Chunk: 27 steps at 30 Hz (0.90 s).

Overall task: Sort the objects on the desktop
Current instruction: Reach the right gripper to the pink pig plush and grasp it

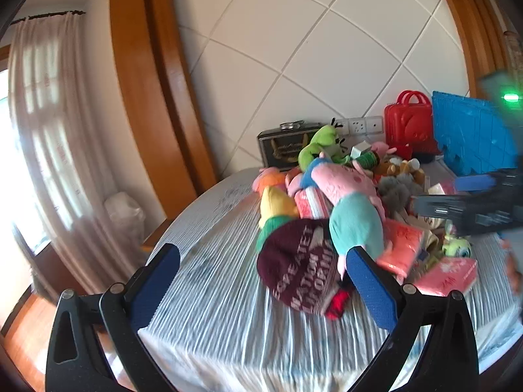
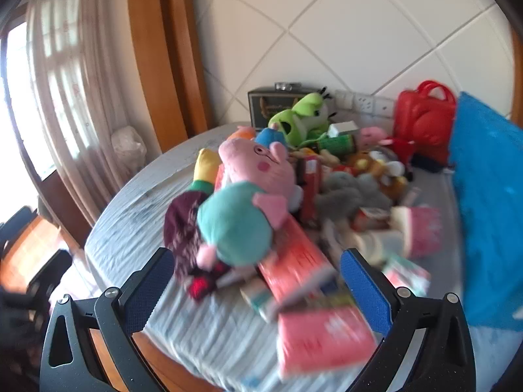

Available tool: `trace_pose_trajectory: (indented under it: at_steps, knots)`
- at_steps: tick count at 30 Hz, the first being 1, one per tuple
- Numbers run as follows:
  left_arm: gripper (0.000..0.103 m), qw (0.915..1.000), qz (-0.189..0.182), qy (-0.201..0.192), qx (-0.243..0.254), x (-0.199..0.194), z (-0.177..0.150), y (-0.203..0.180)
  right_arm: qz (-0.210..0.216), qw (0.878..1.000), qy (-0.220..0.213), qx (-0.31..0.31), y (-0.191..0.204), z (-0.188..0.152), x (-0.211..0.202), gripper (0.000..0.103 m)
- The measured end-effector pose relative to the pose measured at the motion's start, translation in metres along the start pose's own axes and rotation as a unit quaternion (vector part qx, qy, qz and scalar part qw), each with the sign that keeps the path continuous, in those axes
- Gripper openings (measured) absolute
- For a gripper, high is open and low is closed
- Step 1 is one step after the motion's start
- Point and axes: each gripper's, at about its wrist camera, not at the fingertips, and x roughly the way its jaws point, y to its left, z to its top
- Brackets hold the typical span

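A heap of toys and packets lies on a table with a striped grey cloth (image 1: 212, 294). A pink pig plush in a teal dress (image 1: 353, 209) lies on top, over a maroon knit hat (image 1: 300, 268). It also shows in the right wrist view (image 2: 248, 202), with the hat (image 2: 183, 228). Pink packets (image 1: 447, 276) (image 2: 323, 336) lie at the near side. My left gripper (image 1: 264, 281) is open and empty, above the hat. My right gripper (image 2: 258, 281) is open and empty, above an orange-red packet (image 2: 294, 258). The right gripper also shows in the left wrist view (image 1: 438, 199).
A blue plastic crate (image 1: 470, 137) (image 2: 487, 209) stands at the right. A red toy case (image 1: 408, 124), a dark tin box (image 1: 284, 147) and a green plush (image 1: 320, 143) sit at the back by the tiled wall. The table's edge is near, with wooden floor to the left.
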Motion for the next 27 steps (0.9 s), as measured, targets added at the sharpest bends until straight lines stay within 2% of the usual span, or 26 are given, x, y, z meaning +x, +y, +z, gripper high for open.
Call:
trace_pose_trajectory:
  at_steps: [5, 10, 16, 21, 23, 25, 27]
  knots:
    - [0.103, 0.9994, -0.024, -0.001, 0.025, 0.041, 0.011, 0.013, -0.019, 0.999, 0.031, 0.022, 0.012, 0.037, 0.076, 0.103]
    - [0.103, 0.9987, -0.040, 0.008, 0.030, 0.068, 0.011, 0.024, -0.053, 0.995, 0.078, 0.041, 0.011, 0.050, 0.135, 0.103]
    - [0.103, 0.9975, -0.050, 0.039, 0.031, 0.096, 0.006, 0.027, -0.055, 0.991, 0.110, 0.059, 0.002, 0.050, 0.178, 0.103]
    - [0.103, 0.9968, -0.062, 0.040, 0.030, 0.103, -0.002, 0.029, -0.055, 0.985, 0.148, 0.063, 0.004, 0.053, 0.206, 0.102]
    - [0.103, 0.9951, -0.083, 0.044, 0.031, 0.107, -0.008, 0.028, -0.054, 0.987, 0.136, 0.064, 0.002, 0.051, 0.204, 0.086]
    - [0.103, 0.9934, -0.100, 0.046, 0.034, 0.115, -0.015, 0.024, -0.043, 0.989, 0.130, 0.050, 0.003, 0.049, 0.199, 0.078]
    - [0.103, 0.9896, -0.124, 0.054, 0.047, 0.127, -0.019, 0.016, -0.031, 0.991, 0.116, 0.055, -0.002, 0.050, 0.189, 0.075]
